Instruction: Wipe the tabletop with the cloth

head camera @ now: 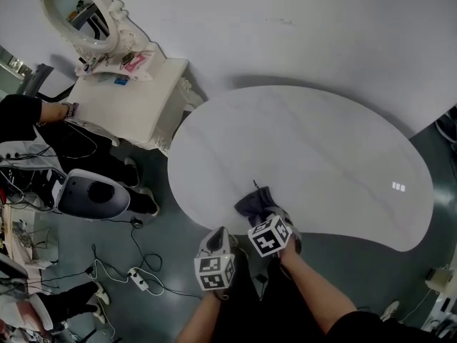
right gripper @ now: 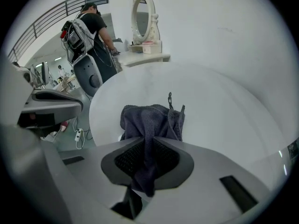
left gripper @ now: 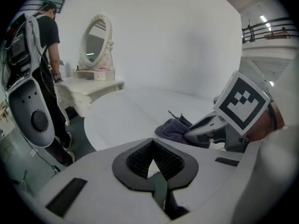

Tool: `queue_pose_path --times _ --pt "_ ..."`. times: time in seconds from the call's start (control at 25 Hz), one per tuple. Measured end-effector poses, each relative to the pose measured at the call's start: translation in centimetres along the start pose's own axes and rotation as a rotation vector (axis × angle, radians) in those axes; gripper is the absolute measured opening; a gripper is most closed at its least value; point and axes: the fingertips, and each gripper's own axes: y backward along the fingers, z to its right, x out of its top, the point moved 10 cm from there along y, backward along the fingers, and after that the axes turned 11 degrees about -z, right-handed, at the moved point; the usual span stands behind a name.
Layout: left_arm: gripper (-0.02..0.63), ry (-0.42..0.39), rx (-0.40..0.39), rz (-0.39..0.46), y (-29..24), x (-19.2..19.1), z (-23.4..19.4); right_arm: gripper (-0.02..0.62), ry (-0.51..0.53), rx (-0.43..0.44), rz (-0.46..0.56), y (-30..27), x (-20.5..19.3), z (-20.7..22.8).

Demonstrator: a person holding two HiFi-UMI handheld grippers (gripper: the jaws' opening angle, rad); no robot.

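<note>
The dark cloth [right gripper: 152, 120] is pinched in the jaws of the right gripper [right gripper: 148, 160] and lies on the white tabletop [head camera: 307, 141] near its 6 o'clock edge. The left gripper [left gripper: 153, 164] is held at the cloth's 7 o'clock, with its jaws closed on nothing.

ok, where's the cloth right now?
Head view, bottom centre: the cloth lies on the table at its near edge, pinched in the right hand-held gripper.
</note>
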Motion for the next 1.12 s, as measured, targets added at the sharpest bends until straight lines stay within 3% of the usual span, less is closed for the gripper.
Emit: queue_pose_path --times 0.6,1.12 --pt "0.003 0.012 0.004 0.011 0.4 3.5 -13.2 0.041 0.038 0.062 -0.012 -4.2 11.4 -9.5" --pt "0.003 -0.072 -0.075 -0.001 -0.9 5.6 -19.1 0.041 -0.019 -0.001 0.012 -6.9 18.2 -11.2"
